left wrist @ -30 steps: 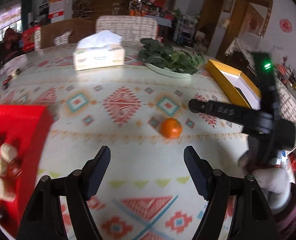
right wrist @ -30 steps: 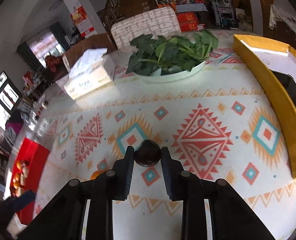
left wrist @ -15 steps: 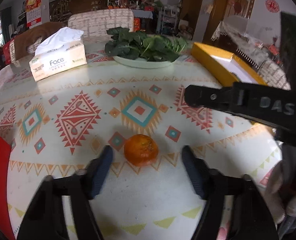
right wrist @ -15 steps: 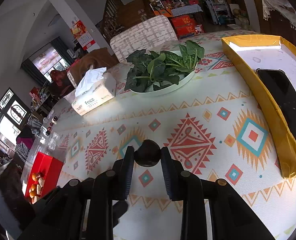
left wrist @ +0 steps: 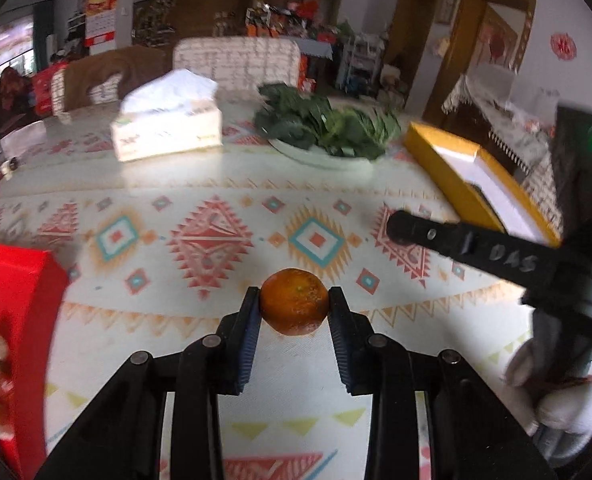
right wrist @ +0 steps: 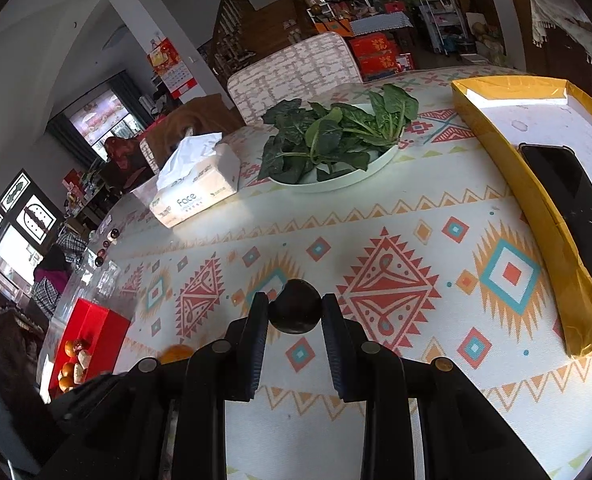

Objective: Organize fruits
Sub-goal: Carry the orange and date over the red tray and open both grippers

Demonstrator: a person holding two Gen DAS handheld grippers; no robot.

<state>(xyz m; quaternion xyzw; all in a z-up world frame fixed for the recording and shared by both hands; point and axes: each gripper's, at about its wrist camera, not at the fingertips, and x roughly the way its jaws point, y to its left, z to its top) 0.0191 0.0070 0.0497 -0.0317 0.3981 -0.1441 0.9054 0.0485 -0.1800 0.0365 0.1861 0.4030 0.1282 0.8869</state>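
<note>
- Orange [left wrist: 294,301] sits dead centre in the left wrist view, pinched between the two pads of the left gripper [left wrist: 294,308], over the patterned tablecloth [left wrist: 215,240] near the front of the table. Can't tell if it's lifted or resting on the cloth.
- Dark round fruit [right wrist: 294,306], almost black, is clamped in the right gripper [right wrist: 294,314], both pads touching its sides, above the tablecloth.
- Red tray [right wrist: 95,328] is off to the left by the table's edge, already holding a few oranges and some pale pieces. In the left wrist view it's the red block at the left margin.
- Open cloth between the orange and the red tray, so plenty of room on that side.
- Right side is tighter: the right gripper's arm pokes in across the left wrist view, and the yellow box [right wrist: 536,184] runs along the right edge of the table with a black phone [right wrist: 568,188] lying inside it.
- Farther back there's a tissue box [right wrist: 199,192] and a white plate of leafy greens [right wrist: 336,140], side by side but apart, both well away from either fruit.
</note>
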